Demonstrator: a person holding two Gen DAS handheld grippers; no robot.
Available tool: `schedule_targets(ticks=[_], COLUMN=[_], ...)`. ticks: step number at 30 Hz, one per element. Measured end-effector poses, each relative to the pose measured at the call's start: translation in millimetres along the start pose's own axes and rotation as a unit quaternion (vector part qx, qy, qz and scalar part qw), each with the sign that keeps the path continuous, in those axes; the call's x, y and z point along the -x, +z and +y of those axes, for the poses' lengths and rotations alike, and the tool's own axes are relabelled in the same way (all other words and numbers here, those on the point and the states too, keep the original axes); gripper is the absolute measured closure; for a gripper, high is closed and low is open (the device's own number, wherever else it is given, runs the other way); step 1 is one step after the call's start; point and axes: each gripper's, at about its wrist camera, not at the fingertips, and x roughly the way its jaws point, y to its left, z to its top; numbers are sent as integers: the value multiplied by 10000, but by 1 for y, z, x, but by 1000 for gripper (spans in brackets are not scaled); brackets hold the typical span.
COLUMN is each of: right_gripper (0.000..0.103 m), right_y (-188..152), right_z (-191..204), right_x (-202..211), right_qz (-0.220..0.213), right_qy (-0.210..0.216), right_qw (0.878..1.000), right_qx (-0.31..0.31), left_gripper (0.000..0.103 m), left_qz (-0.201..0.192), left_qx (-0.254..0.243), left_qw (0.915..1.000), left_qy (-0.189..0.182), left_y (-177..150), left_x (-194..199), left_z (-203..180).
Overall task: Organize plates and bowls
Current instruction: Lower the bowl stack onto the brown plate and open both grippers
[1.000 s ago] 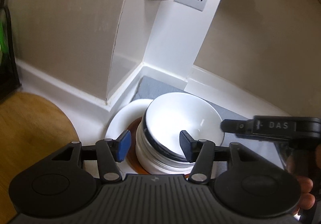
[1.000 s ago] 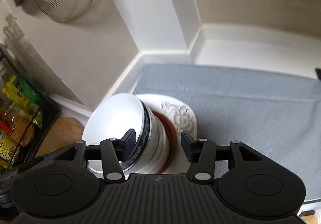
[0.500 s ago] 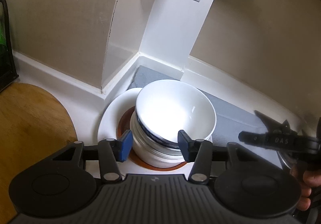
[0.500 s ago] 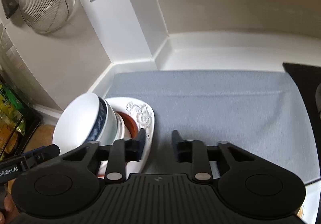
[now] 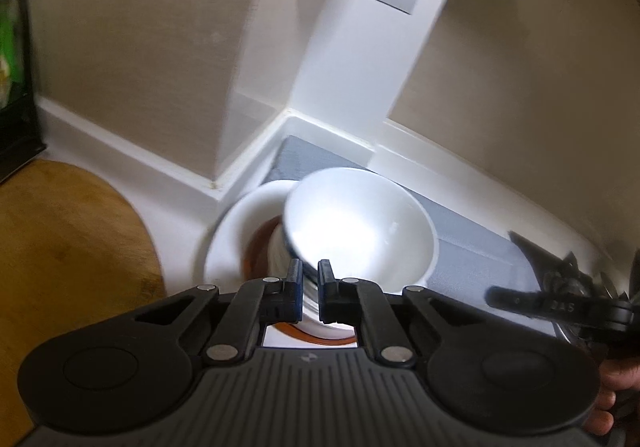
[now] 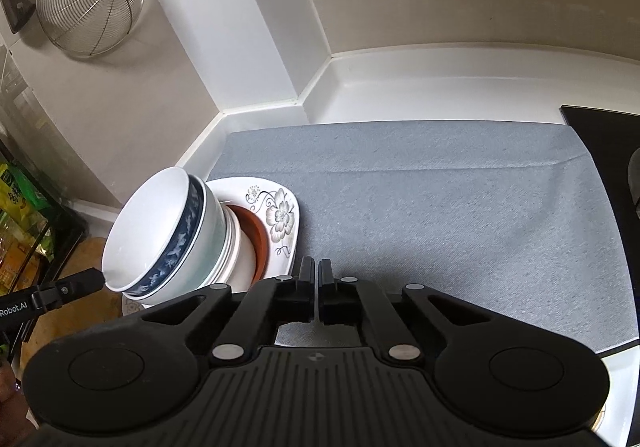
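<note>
Left gripper point(image 5: 309, 281), wide a second ago, now pinches the near rim of the top bowl point(image 6: 160, 235) of the stack on the flowered plate point(image 6: 276, 215). Right gripper point(image 6: 313, 287) has closed empty over the grey mat point(image 6: 440, 207).

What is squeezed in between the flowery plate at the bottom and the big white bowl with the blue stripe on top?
In the right wrist view, between the flowery plate and the blue-striped bowl sit a reddish-brown dish and stacked white bowls.
</note>
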Motion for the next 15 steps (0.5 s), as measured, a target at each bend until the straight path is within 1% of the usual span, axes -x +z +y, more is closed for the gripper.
schedule_targets(ticks=[3,6,9,15], right_gripper=[97,97,97,96], right_y=[1,2,0,-6], right_z=[-5,-8,-10,-3], right_x=[-1,-4,-8,-18], right_qz=[83,130,237,427], right_qy=[-70,-96,-75,-7], right_qw=[9998,9995,9992,9987], right_qx=[-150,-267,-323,-271], left_gripper=[95,95,95,94], left_qz=[70,264,454,517], left_qx=[151,242,245,281], left_qw=[9997,9984,9972,9967], left_qy=[202,429,532,554], left_y=[2,2,3,5], left_x=[-3,-11,-20,-26], left_z=[12,23,30,35])
